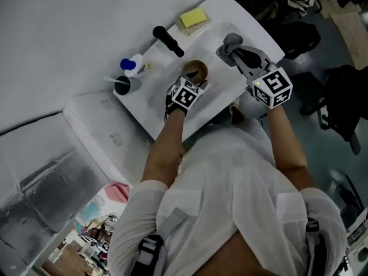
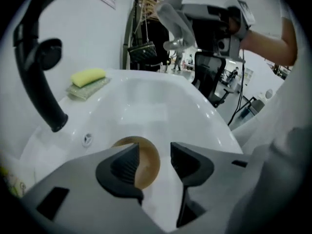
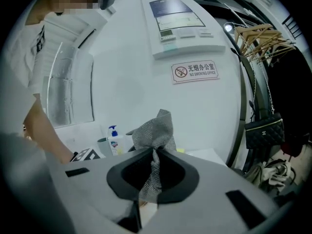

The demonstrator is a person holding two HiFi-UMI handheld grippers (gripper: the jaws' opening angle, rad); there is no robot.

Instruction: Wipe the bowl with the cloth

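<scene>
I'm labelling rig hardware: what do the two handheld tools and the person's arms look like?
Both the left tool and right tool are grey-bodied with black pads; each carries a white cube with black square markers. Short white sleeves; forearms bare.

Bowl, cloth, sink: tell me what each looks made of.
Bowl: tan-brown, smooth, dull sheen; wood or plastic, unclear. Cloth: grey fabric, visible mesh weave, limp folds. Sink: white, glossy with reflections; likely ceramic or acrylic.

A yellow sponge (image 1: 193, 18), black faucet (image 1: 168, 41), soap bottle (image 1: 133, 65) and dark cup (image 1: 122, 85) line the rim of the white sink (image 1: 227, 10).
</scene>
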